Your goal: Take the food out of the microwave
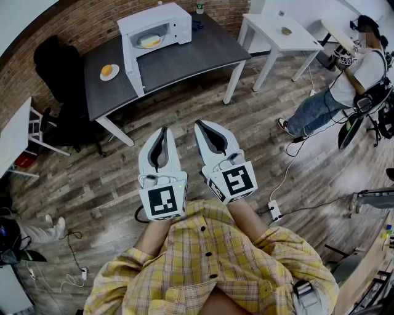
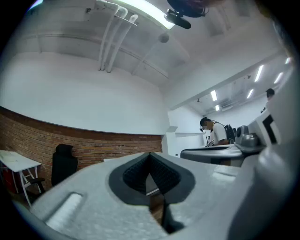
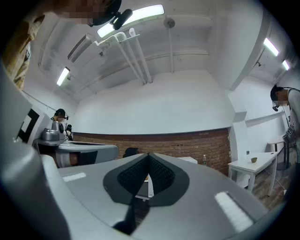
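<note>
Jaws together and empty on both left gripper [image 1: 163, 131] and right gripper [image 1: 199, 125], side by side near the body; food [image 1: 149, 41] lies inside the open microwave [image 1: 167, 17] on the table [image 1: 203, 52], well apart from them

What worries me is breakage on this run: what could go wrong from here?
The microwave door hangs open toward the front edge of the table; an approaching gripper could knock it. The plate on the table lies close beside that door and could be bumped, or taken instead of the plate inside the microwave. The left gripper and right gripper are both shut, fingers together; unopened, they would shove the plate rather than grasp it.
</note>
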{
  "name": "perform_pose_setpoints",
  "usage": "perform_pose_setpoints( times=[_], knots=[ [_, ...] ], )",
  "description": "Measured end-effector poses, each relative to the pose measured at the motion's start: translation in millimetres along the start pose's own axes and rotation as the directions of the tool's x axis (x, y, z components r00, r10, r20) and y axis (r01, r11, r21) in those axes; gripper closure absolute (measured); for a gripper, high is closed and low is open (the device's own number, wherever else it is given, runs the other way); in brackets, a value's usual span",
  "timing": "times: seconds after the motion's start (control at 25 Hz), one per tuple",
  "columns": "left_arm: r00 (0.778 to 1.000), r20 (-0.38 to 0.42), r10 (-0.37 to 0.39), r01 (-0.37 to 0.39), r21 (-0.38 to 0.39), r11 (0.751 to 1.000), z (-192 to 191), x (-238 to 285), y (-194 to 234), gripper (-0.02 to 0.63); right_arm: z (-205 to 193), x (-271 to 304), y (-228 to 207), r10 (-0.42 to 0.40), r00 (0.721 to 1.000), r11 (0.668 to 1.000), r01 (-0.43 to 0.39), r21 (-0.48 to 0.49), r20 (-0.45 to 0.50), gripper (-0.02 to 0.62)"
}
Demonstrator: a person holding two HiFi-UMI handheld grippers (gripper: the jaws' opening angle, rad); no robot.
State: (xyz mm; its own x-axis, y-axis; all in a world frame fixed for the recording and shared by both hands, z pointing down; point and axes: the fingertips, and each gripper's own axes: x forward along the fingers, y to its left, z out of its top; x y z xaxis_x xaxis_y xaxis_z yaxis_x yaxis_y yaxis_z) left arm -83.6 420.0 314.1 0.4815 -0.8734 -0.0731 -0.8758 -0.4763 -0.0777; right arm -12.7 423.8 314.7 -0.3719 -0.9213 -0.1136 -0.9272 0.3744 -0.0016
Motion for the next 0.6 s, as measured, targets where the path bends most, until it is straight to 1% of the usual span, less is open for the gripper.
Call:
perform_pose_setpoints(
  times=[0.2,0.36,0.48,0.6],
  knots=[
    [1.000,-0.012,0.022,-0.022,-0.009,1.000,-6,-1,-16,0.606,-2,-12,-13,-0.003,1.000,1.000,0.003,-0.008,0.001,0.593],
    [0.999,0.009,0.034,-0.034,-0.002,0.999,0,-1,-32,0.606,-3,-23,-23,0.009,1.000,1.000,-0.009,-0.016,0.001,0.592],
    [0.999,0.011,0.049,-0.050,0.007,0.999,1,-4,-47,0.606,0,-37,-29,0.023,1.000,0.999,-0.023,-0.029,0.018,0.592],
    [0.998,0.014,0.059,-0.059,0.017,0.998,-1,-7,-59,0.606,1,-47,-35,0.030,0.999,1.000,-0.029,-0.011,0.031,0.592]
  ],
)
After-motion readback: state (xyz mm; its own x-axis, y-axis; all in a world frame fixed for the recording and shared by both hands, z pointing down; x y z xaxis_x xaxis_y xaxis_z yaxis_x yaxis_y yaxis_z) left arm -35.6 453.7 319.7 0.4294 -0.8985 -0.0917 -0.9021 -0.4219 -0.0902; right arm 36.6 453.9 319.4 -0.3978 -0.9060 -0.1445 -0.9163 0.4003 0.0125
